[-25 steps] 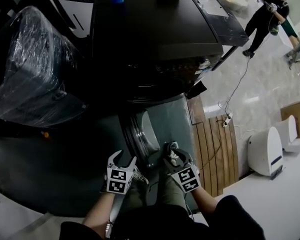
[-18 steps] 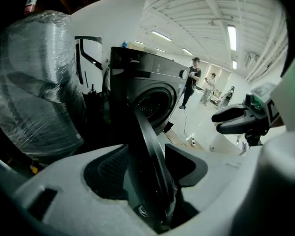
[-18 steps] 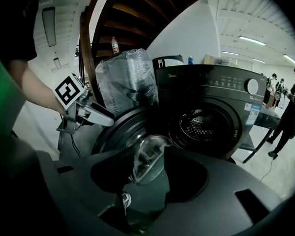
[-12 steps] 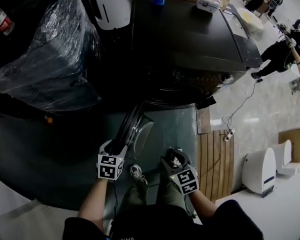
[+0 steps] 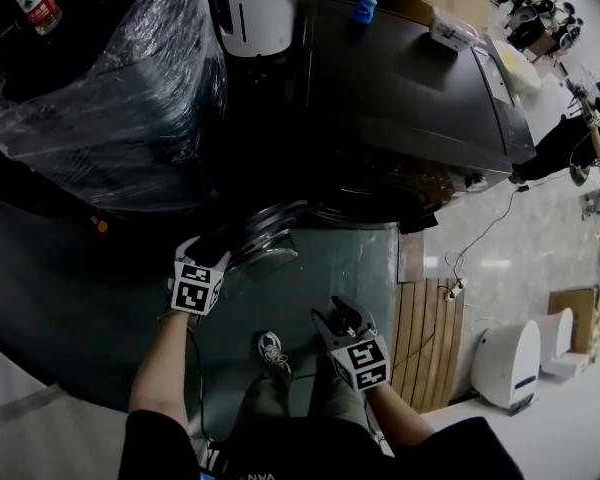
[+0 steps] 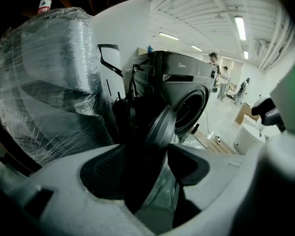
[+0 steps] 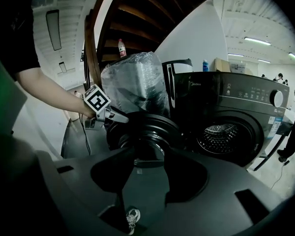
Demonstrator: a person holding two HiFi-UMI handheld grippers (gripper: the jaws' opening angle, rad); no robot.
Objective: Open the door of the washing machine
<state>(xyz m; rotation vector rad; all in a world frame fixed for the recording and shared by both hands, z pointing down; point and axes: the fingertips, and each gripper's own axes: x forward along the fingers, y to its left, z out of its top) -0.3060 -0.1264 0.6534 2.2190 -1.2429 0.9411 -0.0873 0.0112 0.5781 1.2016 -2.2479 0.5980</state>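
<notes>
Door (image 5: pixel 268 233) swung wide of the washing machine (image 5: pixel 400 98): the left gripper (image 5: pixel 205 253), jaws just opening astride the door's rim, should withdraw squarely; the right gripper (image 5: pixel 342 318) hangs nearby, jaws apart, empty.

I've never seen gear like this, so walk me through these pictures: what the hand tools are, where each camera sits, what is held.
No robot here: a person holds a two-jaw gripper in each hand. The head view comes from a camera on the person's head, looking down at a dark washing machine whose round door stands swung open. The other two views come from cameras riding on the grippers, looking along their jaws. The left gripper is at the door's rim; its jaws have just been opening, and the rim sits between them, apparently unpinched. The right gripper hangs open and empty. Its view shows the drum inside the machine. Beside the machine stands a plastic-wrapped appliance.
</notes>
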